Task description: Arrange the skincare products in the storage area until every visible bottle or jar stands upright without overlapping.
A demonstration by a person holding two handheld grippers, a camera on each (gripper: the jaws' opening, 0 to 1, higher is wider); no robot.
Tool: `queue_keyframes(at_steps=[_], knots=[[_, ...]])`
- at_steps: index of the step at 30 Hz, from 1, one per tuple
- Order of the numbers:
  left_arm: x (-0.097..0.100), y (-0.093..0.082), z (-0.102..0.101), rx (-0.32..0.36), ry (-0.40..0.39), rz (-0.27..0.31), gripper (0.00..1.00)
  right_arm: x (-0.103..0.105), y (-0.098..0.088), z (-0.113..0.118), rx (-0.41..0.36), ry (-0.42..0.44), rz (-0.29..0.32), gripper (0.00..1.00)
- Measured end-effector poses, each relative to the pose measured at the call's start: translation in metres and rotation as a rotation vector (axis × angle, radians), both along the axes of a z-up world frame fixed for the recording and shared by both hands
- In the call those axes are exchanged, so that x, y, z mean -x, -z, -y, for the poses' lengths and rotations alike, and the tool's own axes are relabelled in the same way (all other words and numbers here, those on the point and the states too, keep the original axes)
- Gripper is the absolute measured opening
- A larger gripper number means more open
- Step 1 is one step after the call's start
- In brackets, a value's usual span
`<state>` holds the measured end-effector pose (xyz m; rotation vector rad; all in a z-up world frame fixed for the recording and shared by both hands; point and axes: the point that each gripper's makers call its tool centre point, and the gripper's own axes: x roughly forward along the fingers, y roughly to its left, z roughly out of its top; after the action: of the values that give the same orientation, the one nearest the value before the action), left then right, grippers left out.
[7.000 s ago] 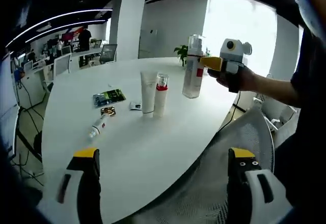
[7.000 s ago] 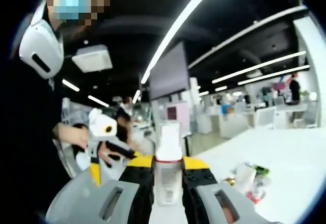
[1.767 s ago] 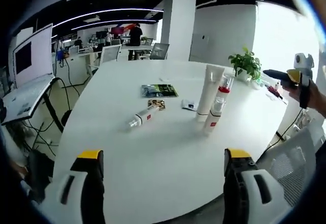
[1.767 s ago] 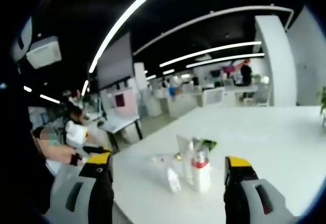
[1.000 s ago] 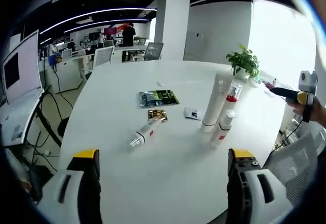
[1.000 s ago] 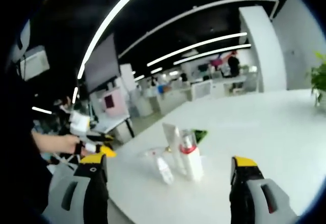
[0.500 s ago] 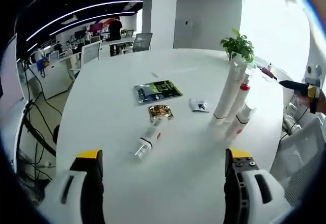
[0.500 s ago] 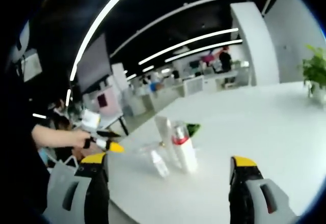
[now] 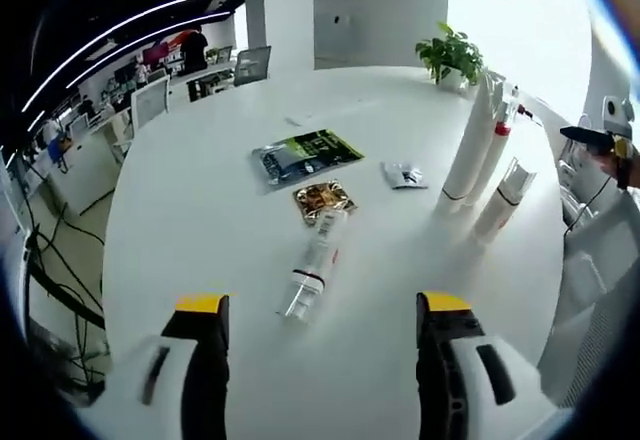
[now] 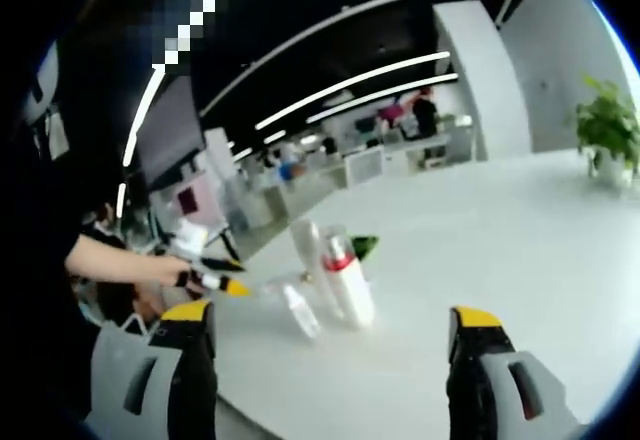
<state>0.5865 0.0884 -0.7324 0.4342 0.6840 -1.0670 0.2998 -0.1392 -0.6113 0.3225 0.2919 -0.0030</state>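
Closer now over the round white table [image 9: 190, 210] than half a second back, the left gripper view looking down more steeply, with the same things lying where they lay. Left gripper [image 9: 320, 325] spread wide, nothing between its yellow-tipped fingers [image 9: 200, 305]. Small clear bottle [image 9: 313, 265] lying on its side, just ahead of the gap between those fingers and apart from both, its cap end toward the camera. Just beyond the bottle's far end, a gold foil sachet [image 9: 323, 200]; farther beyond, a green and black packet [image 9: 300, 155]; off to the right of the sachet, a small silver sachet [image 9: 404, 174]. To the right of the lying bottle, three upright items close together: a tall white tube [image 9: 468, 155], a red-collared bottle [image 9: 497, 150] just behind it, and a short white bottle [image 9: 505, 200] beside them, nearer the table's edge. Beyond the tube, at the far edge, a potted plant [image 9: 449, 55].

Right gripper [image 10: 325, 320] likewise released, fingers [image 10: 480, 320] far apart, holding nothing. Well ahead of them on the table [image 10: 520, 230], the red-collared bottle [image 10: 345, 280] and white tube [image 10: 308, 245] standing, the short white bottle [image 10: 299, 312] leaning beside them. Left of that cluster, a person's hand [image 10: 165, 268].
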Motion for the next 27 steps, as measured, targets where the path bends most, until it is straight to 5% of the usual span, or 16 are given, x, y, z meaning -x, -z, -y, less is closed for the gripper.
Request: queue_keyframes(at_steps=[11,15,24,27], knots=[[-0.019,0.025,0.009,-0.026,0.043,-0.038,0.51,-0.002,0.002,-0.001,0.001,-0.002,-0.015,0.93],[-0.017,0.035,0.01,-0.062,0.06,-0.044,0.52,-0.002,0.005,-0.001,0.001,-0.008,-0.023,0.92],[-0.021,0.042,0.01,-0.133,0.081,0.006,0.31,-0.009,0.004,-0.008,-0.013,-0.034,-0.004,0.88],[-0.028,0.043,0.008,-0.194,0.144,0.084,0.24,-0.008,0.004,-0.011,-0.012,-0.059,-0.005,0.85]])
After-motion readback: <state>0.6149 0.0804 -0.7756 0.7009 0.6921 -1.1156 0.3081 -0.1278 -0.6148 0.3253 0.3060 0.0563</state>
